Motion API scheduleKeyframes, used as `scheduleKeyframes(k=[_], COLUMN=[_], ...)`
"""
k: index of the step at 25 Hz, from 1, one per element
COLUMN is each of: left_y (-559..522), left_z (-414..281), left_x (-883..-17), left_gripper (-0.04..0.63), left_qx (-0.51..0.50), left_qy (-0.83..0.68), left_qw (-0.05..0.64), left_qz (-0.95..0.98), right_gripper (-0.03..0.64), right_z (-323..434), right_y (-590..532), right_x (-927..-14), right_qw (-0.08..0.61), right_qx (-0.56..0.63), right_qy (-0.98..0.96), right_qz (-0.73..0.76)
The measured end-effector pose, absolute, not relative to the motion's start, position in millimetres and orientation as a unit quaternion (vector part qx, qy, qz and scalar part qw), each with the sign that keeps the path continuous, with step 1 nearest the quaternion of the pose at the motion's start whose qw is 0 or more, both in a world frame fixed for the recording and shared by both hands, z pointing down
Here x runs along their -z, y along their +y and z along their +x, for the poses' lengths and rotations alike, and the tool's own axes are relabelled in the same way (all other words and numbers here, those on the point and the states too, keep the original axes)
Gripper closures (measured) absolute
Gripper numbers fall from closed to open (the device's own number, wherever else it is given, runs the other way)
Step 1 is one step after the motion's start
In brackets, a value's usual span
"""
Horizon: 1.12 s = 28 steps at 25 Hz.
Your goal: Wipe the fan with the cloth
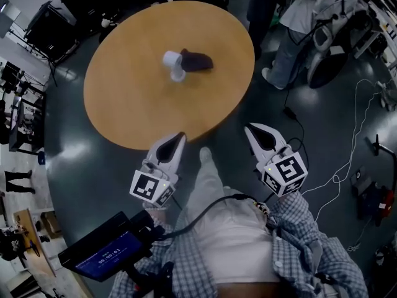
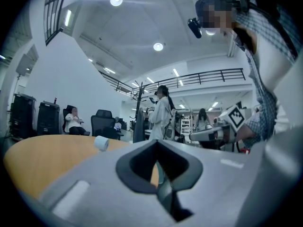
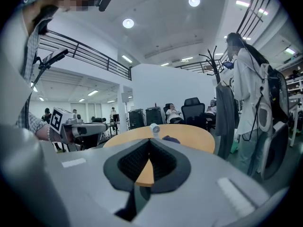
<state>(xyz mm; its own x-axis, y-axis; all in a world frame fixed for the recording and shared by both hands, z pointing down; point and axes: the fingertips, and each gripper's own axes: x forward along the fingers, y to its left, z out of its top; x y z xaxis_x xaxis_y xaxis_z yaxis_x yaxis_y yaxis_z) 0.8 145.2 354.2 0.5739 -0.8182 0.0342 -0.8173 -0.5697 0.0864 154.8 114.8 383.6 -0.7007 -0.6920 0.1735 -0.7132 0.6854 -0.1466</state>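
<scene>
A small white fan (image 1: pixel 174 64) stands near the middle of the round wooden table (image 1: pixel 124 98), with a dark crumpled cloth (image 1: pixel 197 59) touching its right side. The fan (image 2: pixel 101 143) shows far off in the left gripper view, and the fan (image 3: pixel 155 129) and cloth (image 3: pixel 171 139) sit small and distant in the right gripper view. My left gripper (image 1: pixel 180 135) hovers at the table's near edge, jaws shut and empty. My right gripper (image 1: pixel 250 128) hangs just off the table's near right edge, also shut with nothing in it.
A person in white (image 1: pixel 304 23) stands beyond the table's right side beside equipment. Cables (image 1: pixel 347 160) trail over the dark floor at right. Black cases and chairs (image 1: pixel 56 17) crowd the far left. A seated person (image 3: pixel 172 112) and a coat rack (image 3: pixel 222 103) lie past the table.
</scene>
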Motion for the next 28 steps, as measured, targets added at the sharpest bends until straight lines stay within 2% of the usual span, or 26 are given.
scheduleKeyframes(k=[11, 17, 23, 28], left_y=[65.3, 2.8, -35.0, -68.4], left_z=[-35.0, -67.1, -75.9, -79.1], left_x=[-376.4, -409.4, -452.3, -491.7], left_gripper=[0.594, 0.585, 0.464, 0.402], left_qx=[-0.032, -0.052, -0.087, -0.108], left_qy=[-0.472, -0.470, -0.467, -0.480], left_qw=[0.057, 0.091, 0.092, 0.103], left_qz=[0.879, 0.877, 0.875, 0.864], right_gripper=[0.614, 0.614, 0.614, 0.614], right_z=[110.9, 74.3, 66.8, 63.8], right_y=[29.1, -33.6, -65.1, -89.5], right_x=[-374.3, -388.0, -406.0, -434.7], right_qw=[0.062, 0.090, 0.116, 0.144], right_qx=[-0.092, -0.104, -0.122, -0.144], right_qy=[-0.925, -0.925, -0.922, -0.922], right_qz=[0.363, 0.354, 0.350, 0.330])
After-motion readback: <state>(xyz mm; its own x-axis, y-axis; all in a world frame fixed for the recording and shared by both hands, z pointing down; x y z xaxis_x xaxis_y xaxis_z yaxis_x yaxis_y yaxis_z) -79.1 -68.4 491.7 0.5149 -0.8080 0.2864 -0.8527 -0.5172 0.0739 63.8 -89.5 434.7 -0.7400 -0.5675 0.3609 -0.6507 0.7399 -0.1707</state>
